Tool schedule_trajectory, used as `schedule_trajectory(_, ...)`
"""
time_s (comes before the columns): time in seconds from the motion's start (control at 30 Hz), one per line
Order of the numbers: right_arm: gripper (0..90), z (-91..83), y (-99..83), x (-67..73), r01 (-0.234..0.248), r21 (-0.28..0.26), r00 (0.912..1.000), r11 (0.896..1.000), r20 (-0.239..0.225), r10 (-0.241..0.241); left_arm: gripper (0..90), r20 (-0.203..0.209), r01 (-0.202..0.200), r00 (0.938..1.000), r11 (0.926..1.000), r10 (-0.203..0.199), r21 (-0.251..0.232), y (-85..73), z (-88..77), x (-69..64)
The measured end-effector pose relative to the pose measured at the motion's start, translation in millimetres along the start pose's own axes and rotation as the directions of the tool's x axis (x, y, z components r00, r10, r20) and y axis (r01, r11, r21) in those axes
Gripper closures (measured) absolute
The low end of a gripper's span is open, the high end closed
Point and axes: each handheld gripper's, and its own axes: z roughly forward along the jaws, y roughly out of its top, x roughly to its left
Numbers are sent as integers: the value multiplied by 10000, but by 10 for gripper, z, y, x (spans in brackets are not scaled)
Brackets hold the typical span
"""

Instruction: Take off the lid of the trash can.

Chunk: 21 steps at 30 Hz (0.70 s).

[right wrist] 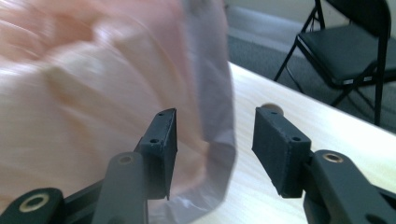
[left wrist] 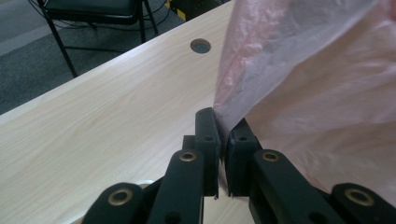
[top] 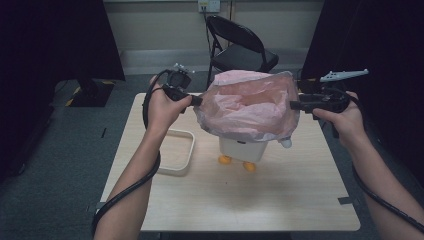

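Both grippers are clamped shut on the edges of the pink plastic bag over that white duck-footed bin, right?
Not quite. Only the left gripper is shut on the pink plastic bag. The right gripper view shows the right gripper with its jaws apart, the bag's edge loose between them. The bag does hang over the white bin.

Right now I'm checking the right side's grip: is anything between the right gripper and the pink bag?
Nothing visible. The right gripper stands open with the pink bag edge already between its jaws; the pads aren't pressing it.
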Motion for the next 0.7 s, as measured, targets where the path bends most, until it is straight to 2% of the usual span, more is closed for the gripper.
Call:
schedule_trajectory(0.07,491,-89,46,41,106,-234,9999,9997,84,-104,833,-93,-153,9998,9998,152,-104,19,-37,-24)
schedule_trajectory(0.1,476,-123,69,58,120,-400,9997,9991,226,-111,824,-114,-157,9998,9997,155,-176,28,-57,-33)
schedule_trajectory(0.17,472,-164,119,73,120,-678,9997,9976,205,-107,787,-62,-19,10000,9995,17,-303,41,-79,-39)
schedule_trajectory(0.2,475,-171,138,75,157,-779,9996,9968,236,-139,748,-148,-45,9999,9992,39,-391,50,-91,-43)
schedule_trajectory(0.27,481,-182,200,72,156,-977,9996,9951,258,-132,615,-235,-393,9990,9971,378,-657,72,-115,-44)
schedule_trajectory(0.37,533,-178,286,62,150,-1296,9997,9915,209,-124,462,-646,-684,9960,9909,612,-1158,137,-172,-55)
schedule_trajectory(0.43,565,-160,339,52,210,-1502,9996,9884,224,-178,453,-676,-677,9960,9853,577,-1567,198,-204,-71)
schedule_trajectory(0.53,631,-116,398,37,379,-1520,9976,9877,637,-285,471,-818,-1104,9919,9789,975,-1719,292,-230,-108)
schedule_trajectory(0.63,730,-64,426,-4,220,-1810,9981,9832,600,-113,509,-707,-1104,9926,9769,989,-1832,355,-207,-93)
schedule_trajectory(0.7,807,-24,440,-26,243,-1784,9981,9837,599,-138,562,-624,-1037,9937,9753,932,-1948,393,-189,-87)
